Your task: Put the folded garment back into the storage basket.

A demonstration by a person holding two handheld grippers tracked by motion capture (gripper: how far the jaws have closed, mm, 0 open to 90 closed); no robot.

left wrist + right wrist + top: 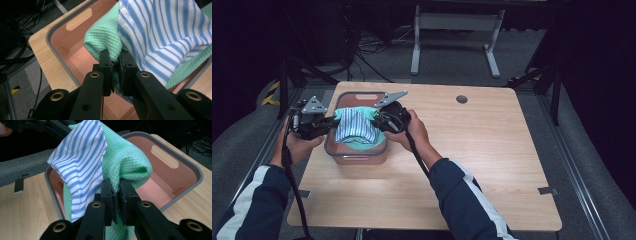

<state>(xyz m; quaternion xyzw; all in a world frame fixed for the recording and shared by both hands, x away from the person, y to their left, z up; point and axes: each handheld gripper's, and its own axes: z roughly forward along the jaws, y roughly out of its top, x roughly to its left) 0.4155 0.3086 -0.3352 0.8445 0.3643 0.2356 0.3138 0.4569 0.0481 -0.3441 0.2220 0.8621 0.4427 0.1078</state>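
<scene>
Cloth hangs between both grippers over a salmon-pink plastic bin with a grey rim [355, 159], which stands on the left part of the light wooden tabletop [472, 165]. The load is a mint-green waffle-weave towel [105, 37] with a blue-and-white striped cotton cloth [162, 37] draped against it. The left gripper [115, 72] has its jaws clamped on a fold of the green towel at one end, and the right gripper [117, 200] has its jaws pinched on the towel's opposite fold, right beside the striped cloth's edge.

The main risk, as I judge it, is the striped cloth: it seems to rest on the towel rather than sit firmly in either grip, so a tilt or a quick lift could let it slide off and land across the rim or on the tabletop. Each grip also takes only a thin fold; pulling the hands apart could tug the towel free of one of them.
</scene>
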